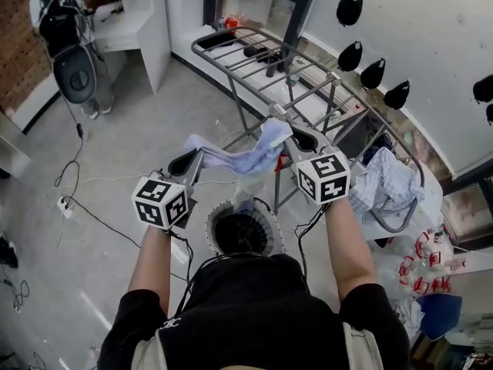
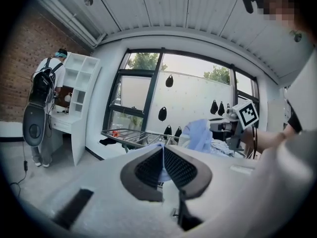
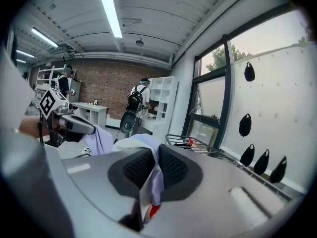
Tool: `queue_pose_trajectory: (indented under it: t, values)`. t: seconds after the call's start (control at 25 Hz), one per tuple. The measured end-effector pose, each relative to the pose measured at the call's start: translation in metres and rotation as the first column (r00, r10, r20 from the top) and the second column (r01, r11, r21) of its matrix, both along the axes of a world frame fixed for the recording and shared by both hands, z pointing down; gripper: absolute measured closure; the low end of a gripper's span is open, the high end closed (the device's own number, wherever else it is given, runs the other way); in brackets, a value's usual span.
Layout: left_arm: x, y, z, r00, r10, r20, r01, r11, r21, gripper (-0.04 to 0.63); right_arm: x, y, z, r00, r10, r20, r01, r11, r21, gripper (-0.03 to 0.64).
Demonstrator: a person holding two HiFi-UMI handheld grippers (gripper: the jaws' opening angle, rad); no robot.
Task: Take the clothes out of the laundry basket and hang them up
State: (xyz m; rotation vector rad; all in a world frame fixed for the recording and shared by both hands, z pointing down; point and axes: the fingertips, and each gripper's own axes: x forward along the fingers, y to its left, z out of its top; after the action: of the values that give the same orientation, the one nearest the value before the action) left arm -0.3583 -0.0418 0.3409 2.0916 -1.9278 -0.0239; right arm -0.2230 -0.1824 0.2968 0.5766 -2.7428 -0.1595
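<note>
**A:** What is nearest the person?

**B:** The laundry basket (image 1: pixel 216 216) stands on the floor right in front of them, round with a white perforated rim. Its inside looks dark, and its contents cannot be made out from above.

**A:** And the piece being handled?

**B:** The pale blue garment (image 1: pixel 239 159) is out of the basket. It hangs in the air above it, stretched between the two tools. The left tool (image 1: pixel 187 163) is clenched on a thin edge at one end. The right tool (image 1: pixel 300 139) is clenched on a thicker fold at the other end, a little higher and close to the rack.

**A:** What is just beyond the tools?

**B:** The grey drying rack (image 1: pixel 304 91) is there, with its bars running away from the person. A few dark items (image 1: pixel 260 52) lie on its far bars, and a small red thing (image 1: pixel 231 23) sits at the far end. A blue-and-white checked cloth (image 1: pixel 385 182) hangs at its right end, apart from the held garment.

**A:** And farther back?

**B:** Black shapes (image 1: pixel 350 10) hang on the white wall behind the rack. In the far left corner, another person with a black backpack (image 1: pixel 60 23) stands at a white shelf unit (image 1: pixel 146 10).
</note>
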Motion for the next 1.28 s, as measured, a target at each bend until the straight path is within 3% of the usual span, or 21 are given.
queue_pose_trajectory:
  t: [0.24, 0.56, 0.92, 1.28]
  values:
    - [0.025, -0.038, -0.003, 0.997, 0.074, -0.008, -0.074, 0.997, -0.005, 0.581, 0.039, -0.043, -0.06, 0.996, 0.083, 0.016, -0.084, 0.988, 0.126, 0.575]
    - [0.089, -0.11, -0.019, 0.982, 0.185, 0.03, -0.186, 0.983, 0.016, 0.581, 0.123, -0.115, -0.105, 0.976, 0.212, 0.041, -0.216, 0.954, 0.208, 0.575]
    - [0.167, -0.203, -0.041, 0.957, 0.28, 0.074, -0.284, 0.958, 0.046, 0.581, 0.224, -0.219, -0.132, 0.941, 0.335, 0.05, -0.337, 0.915, 0.223, 0.575]
    - [0.239, -0.282, -0.028, 0.931, 0.354, 0.091, -0.355, 0.935, -0.007, 0.581, 0.307, -0.348, -0.144, 0.896, 0.441, 0.04, -0.44, 0.877, 0.191, 0.575]
